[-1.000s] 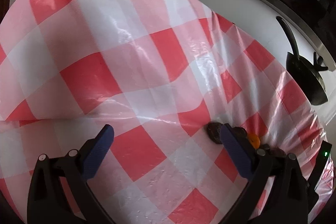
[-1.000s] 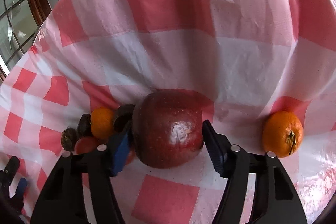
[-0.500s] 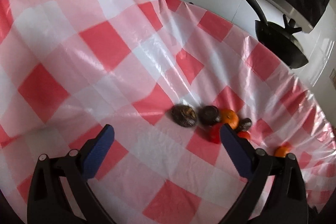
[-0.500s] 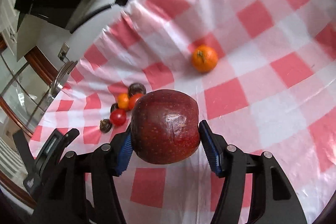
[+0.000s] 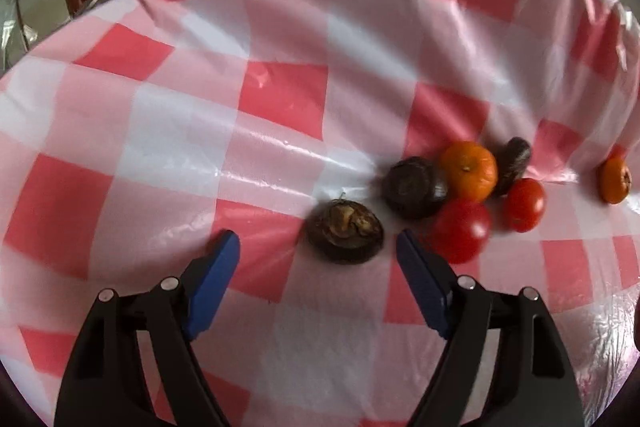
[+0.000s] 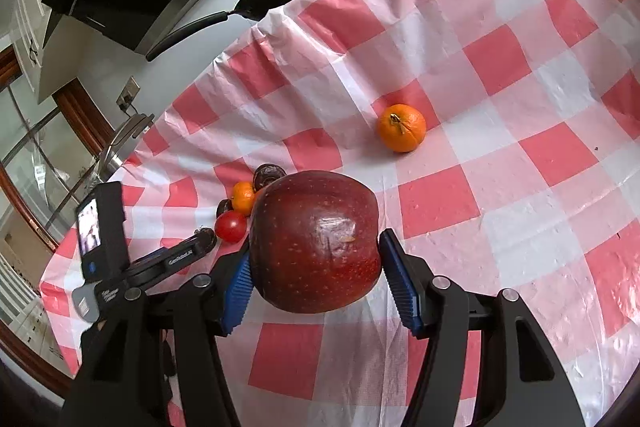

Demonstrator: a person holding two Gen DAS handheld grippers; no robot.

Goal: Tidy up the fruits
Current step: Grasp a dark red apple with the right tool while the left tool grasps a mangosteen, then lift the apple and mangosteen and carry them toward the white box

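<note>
Right wrist: right claw clamps the apple — left claw gapes.

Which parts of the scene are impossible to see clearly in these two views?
- Right wrist view: the red apple in the right gripper hides part of the fruit cluster behind it.
- Left wrist view: the dark fruits are blurred; their kind is unclear.
- Left wrist view: the lone orange is small, near the edge.
</note>
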